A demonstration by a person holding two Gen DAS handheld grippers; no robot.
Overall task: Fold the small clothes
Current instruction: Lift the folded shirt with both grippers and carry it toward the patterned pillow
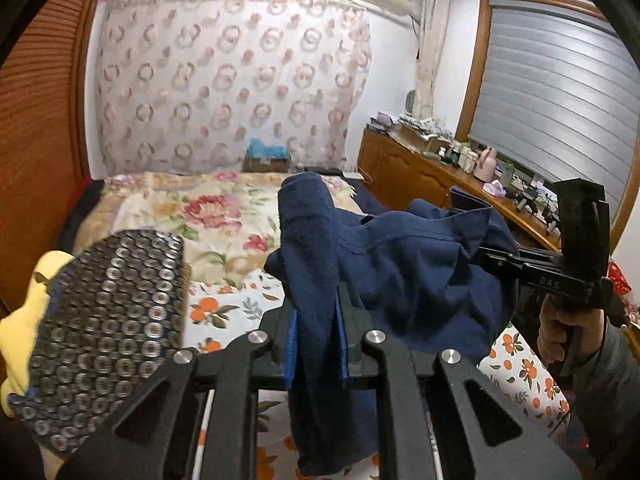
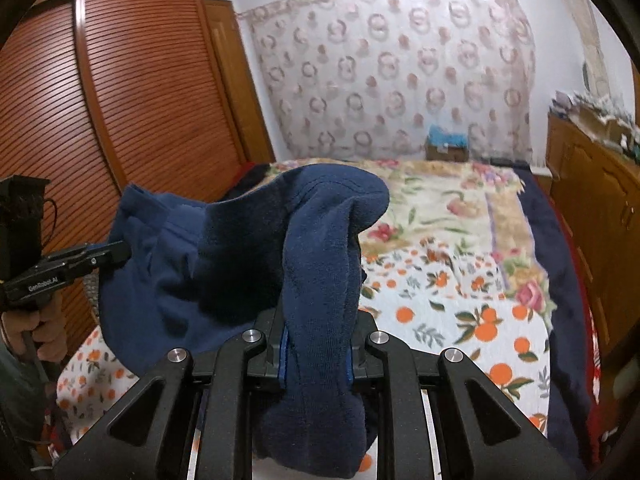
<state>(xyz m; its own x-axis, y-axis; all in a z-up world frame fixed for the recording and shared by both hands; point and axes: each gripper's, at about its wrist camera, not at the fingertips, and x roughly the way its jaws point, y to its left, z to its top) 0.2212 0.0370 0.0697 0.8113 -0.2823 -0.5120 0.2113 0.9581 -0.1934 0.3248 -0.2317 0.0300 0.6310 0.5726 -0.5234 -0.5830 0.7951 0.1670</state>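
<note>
Navy blue garment (image 1: pixel 400 264) held up in the air above the bed (image 1: pixel 224 304), stretched between both grippers; left gripper (image 1: pixel 316 336) jaws closed tight on one bunched edge, cloth hanging down through them, and right gripper (image 2: pixel 316 348) jaws likewise clamped on another thick fold. Bed has an orange-print sheet (image 2: pixel 452 312) with a floral blanket (image 1: pixel 192 208) further back, and a dark coin-patterned cloth (image 1: pixel 108 328) over something yellow (image 1: pixel 24 320) lies at left in the left wrist view. Wooden wardrobe (image 2: pixel 132 92) on one side, cluttered wooden cabinet (image 1: pixel 424 172) on the other, patterned curtain (image 1: pixel 232 80) at the far wall.
</note>
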